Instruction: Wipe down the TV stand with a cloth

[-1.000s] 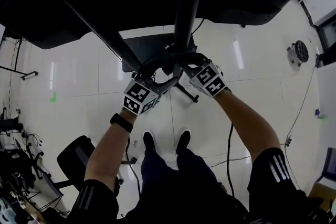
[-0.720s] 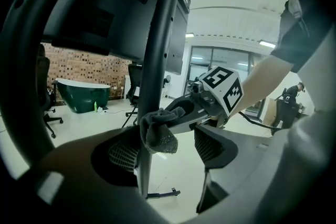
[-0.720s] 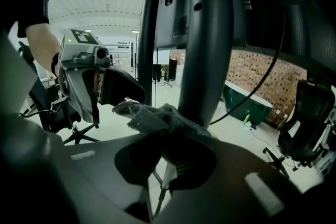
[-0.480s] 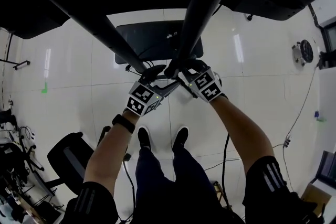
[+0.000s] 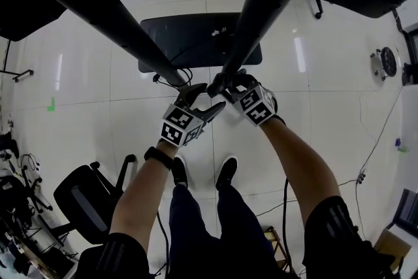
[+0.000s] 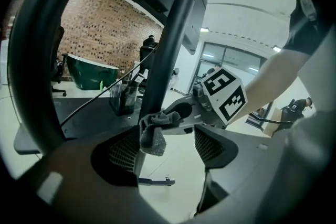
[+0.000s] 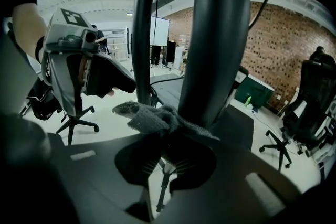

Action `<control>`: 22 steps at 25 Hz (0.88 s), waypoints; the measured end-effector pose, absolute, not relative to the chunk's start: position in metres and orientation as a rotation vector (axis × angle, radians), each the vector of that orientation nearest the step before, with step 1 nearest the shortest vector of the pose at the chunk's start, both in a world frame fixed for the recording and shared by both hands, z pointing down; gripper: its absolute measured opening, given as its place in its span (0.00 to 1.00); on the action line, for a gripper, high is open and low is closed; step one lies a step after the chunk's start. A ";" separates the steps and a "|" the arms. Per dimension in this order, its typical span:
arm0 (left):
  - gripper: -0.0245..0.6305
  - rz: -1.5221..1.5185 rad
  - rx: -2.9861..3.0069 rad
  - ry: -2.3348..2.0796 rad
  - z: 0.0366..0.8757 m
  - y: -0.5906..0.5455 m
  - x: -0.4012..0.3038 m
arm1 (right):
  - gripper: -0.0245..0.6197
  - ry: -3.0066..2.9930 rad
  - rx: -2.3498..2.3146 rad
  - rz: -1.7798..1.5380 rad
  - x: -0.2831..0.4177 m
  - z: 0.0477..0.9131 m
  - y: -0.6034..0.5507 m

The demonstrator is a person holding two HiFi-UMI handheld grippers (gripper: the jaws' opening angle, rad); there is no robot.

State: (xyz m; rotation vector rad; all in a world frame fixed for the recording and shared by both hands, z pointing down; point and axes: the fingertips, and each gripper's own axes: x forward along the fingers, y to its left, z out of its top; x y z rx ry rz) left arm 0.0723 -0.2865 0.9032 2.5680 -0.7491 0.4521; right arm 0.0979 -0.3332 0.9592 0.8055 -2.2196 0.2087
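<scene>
Cloth [image 7: 157,119] slid along pole [image 7: 215,34]; left gripper [image 5: 202,101] alongside.

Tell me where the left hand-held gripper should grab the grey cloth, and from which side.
Take the cloth by its loose flap, which sticks out free of the stand pole. Bring the left hand-held gripper, jaws apart, in from that open side. The rest is bunched against the pole in the shut right hand-held gripper.

place: office-lab | brick wall [image 6: 107,29] | swivel chairs [image 7: 312,97] | white tiled floor [image 5: 85,75]
</scene>
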 end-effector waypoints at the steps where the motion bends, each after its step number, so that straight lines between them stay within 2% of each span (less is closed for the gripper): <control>1: 0.58 0.449 2.562 -0.749 0.909 -0.284 0.073 | 0.09 -2.216 0.802 0.216 0.097 0.966 -0.334; 6: 0.58 0.434 2.535 -0.753 0.927 -0.275 0.072 | 0.09 -2.245 0.815 0.285 0.094 0.979 -0.328; 10: 0.58 0.399 2.565 -0.742 0.906 -0.254 0.072 | 0.09 -2.330 0.801 0.332 0.083 0.960 -0.304; 15: 0.58 0.335 2.634 -0.778 0.840 -0.237 0.065 | 0.09 -2.463 0.853 0.368 0.083 0.889 -0.279; 22: 0.58 0.278 2.751 -0.911 0.710 -0.223 0.052 | 0.09 -2.629 0.894 0.266 0.086 0.741 -0.254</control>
